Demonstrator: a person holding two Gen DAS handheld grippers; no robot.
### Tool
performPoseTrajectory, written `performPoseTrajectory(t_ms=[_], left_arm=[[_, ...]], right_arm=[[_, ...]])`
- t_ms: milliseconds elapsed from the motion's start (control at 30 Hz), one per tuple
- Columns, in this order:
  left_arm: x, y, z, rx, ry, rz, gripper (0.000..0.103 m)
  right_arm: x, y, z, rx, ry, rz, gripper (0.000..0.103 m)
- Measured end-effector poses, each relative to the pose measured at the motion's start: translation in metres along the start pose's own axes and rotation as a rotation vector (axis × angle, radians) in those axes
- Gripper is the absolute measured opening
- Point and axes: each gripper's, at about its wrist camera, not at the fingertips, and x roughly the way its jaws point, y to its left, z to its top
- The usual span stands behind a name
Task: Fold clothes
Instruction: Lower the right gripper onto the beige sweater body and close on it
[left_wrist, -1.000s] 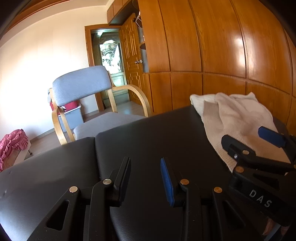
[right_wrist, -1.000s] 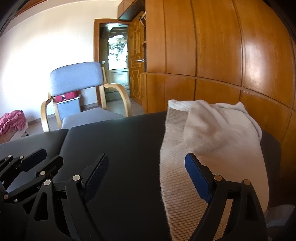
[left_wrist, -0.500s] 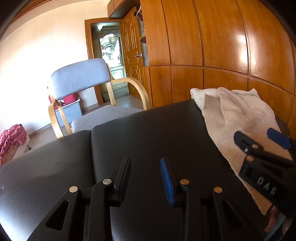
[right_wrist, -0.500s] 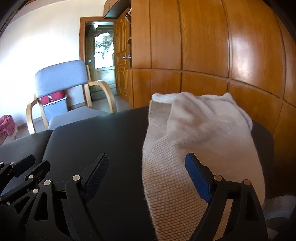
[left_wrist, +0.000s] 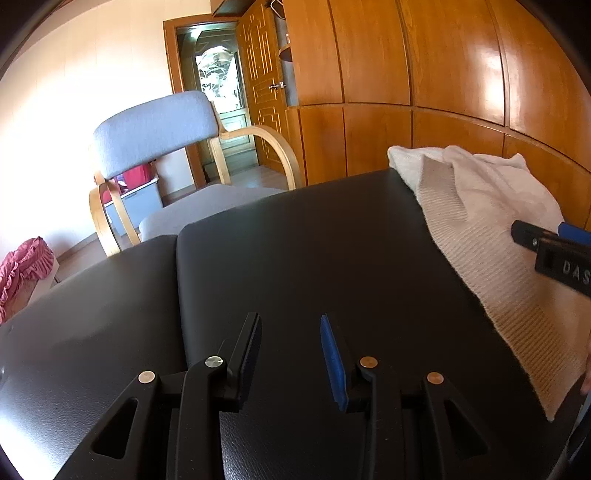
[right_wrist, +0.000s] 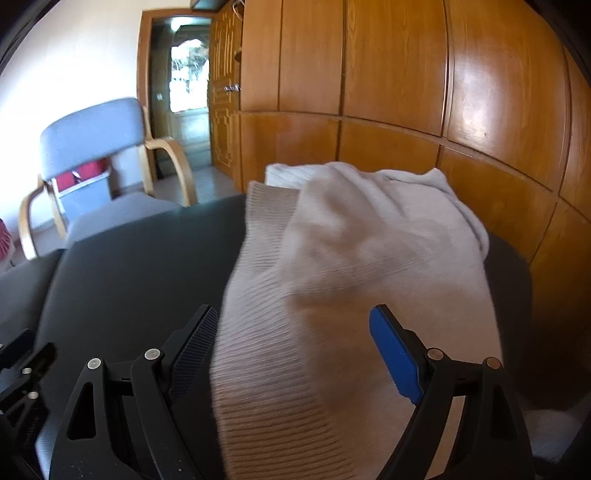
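A cream knitted sweater (right_wrist: 351, 280) lies bunched on the right part of a black padded table (right_wrist: 140, 266); it also shows at the right of the left wrist view (left_wrist: 476, 225). My right gripper (right_wrist: 291, 350) is open, its jaws spread wide over the sweater's ribbed near edge, holding nothing. My left gripper (left_wrist: 290, 350) is open with a narrower gap, empty, over the bare black table (left_wrist: 295, 251) left of the sweater. The right gripper's tip (left_wrist: 554, 247) shows at the right edge of the left wrist view, over the sweater.
A grey armchair with bent-wood arms (left_wrist: 155, 162) stands just beyond the table's far edge. Wooden wardrobe panels (left_wrist: 443, 66) run close behind the table on the right. A pink cloth (left_wrist: 22, 266) lies at far left. An open doorway (left_wrist: 218, 96) is at the back.
My right gripper has moved right and forward, so the sweater now sits between its jaws. My left gripper has shifted slightly forward over the table. Both stay open.
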Motion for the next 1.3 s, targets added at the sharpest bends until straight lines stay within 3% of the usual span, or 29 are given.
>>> performPoseTrajectory(t_ms=[333,533,600,767,867,1300], left_arm=[[0.013,0.012,0.007,-0.012,-0.003,0.025,0.033],[0.023,0.025,0.009,-0.061,0.021,0.012,0.033],[0.027,0.027,0.009,-0.077,0.038,0.006,0.033],[0.035,0.032,0.009,-0.099,0.083,0.010,0.033],[0.037,0.034,0.008,-0.113,0.088,0.004,0.033],[0.048,0.045,0.004,-0.179,0.142,-0.035,0.033]], right_arm=[[0.051,-0.034,0.026,0.083,0.105,-0.086,0.087],[0.085,-0.039,0.016,0.131,0.197,-0.087,0.087],[0.089,-0.040,0.011,0.146,0.200,-0.078,0.087],[0.095,-0.047,0.008,0.186,0.236,-0.077,0.103],[0.104,-0.049,0.006,0.195,0.277,-0.040,0.103],[0.104,-0.046,0.004,0.178,0.289,-0.030,0.103]])
